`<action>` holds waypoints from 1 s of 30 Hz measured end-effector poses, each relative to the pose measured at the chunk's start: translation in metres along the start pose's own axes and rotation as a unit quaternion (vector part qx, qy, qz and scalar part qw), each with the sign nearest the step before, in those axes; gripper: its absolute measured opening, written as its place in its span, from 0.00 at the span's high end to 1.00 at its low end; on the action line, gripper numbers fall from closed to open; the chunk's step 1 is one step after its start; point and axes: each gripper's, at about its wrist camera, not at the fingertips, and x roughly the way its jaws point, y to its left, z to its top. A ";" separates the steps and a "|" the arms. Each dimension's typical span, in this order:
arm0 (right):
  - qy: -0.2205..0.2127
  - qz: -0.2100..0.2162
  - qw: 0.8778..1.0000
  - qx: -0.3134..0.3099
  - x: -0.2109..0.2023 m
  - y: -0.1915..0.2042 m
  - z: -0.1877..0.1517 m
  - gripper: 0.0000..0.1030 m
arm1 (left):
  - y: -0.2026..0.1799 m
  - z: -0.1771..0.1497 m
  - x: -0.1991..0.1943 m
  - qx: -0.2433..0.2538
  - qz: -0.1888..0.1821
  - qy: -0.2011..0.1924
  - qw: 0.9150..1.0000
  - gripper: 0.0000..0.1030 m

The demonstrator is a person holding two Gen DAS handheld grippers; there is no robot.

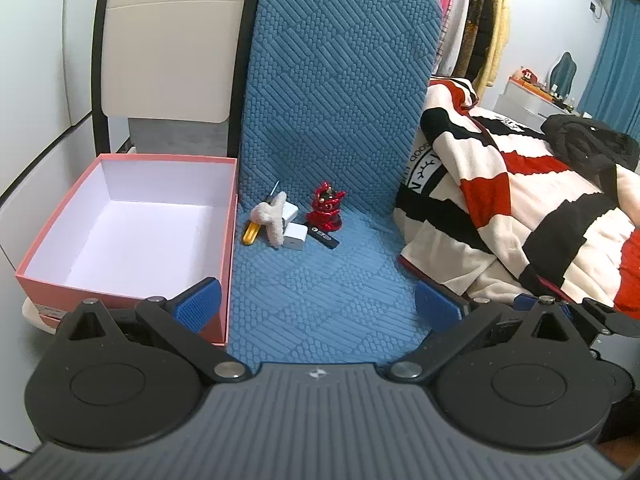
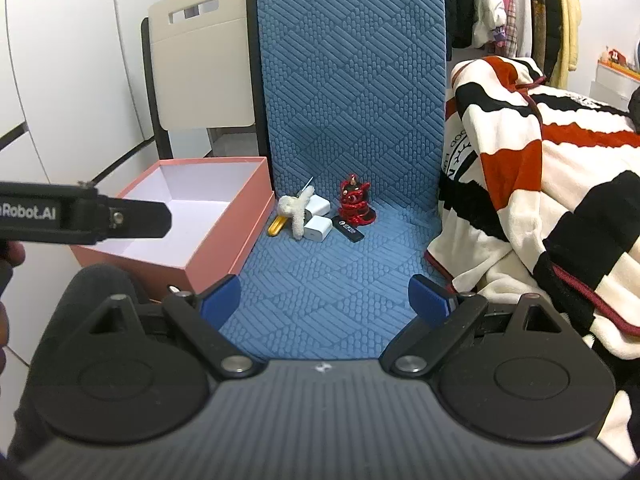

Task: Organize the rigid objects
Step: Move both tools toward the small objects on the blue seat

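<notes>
At the back of the blue quilted seat (image 1: pixel 320 300) (image 2: pixel 320 280) lies a small cluster: a glossy red figurine (image 1: pixel 325 210) (image 2: pixel 354 202), two white charger cubes (image 1: pixel 295 235) (image 2: pixel 319 227), a black flat stick (image 1: pixel 325 239) (image 2: pixel 351 232), a yellow-handled screwdriver (image 1: pixel 252 231) (image 2: pixel 277 225) and a fluffy cream toy (image 1: pixel 273 216) (image 2: pixel 295 212). An empty pink box (image 1: pixel 132 216) (image 2: pixel 188 208) stands left of the seat. My left gripper (image 1: pixel 318 304) and right gripper (image 2: pixel 324 300) both hover open over the seat's front, well short of the cluster, nothing between their fingers.
A striped red, black and cream blanket (image 1: pixel 520 208) (image 2: pixel 540 180) is piled right of the seat. A beige chair back (image 1: pixel 168 52) (image 2: pixel 200 60) stands behind the box. Clothes hang at the back right. Part of the left gripper (image 2: pixel 84 216) crosses the right wrist view's left edge.
</notes>
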 end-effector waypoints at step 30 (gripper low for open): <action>0.016 -0.017 1.000 0.018 0.000 0.002 -0.020 0.10 | -0.002 -0.020 0.003 0.016 -0.018 0.012 1.000 0.00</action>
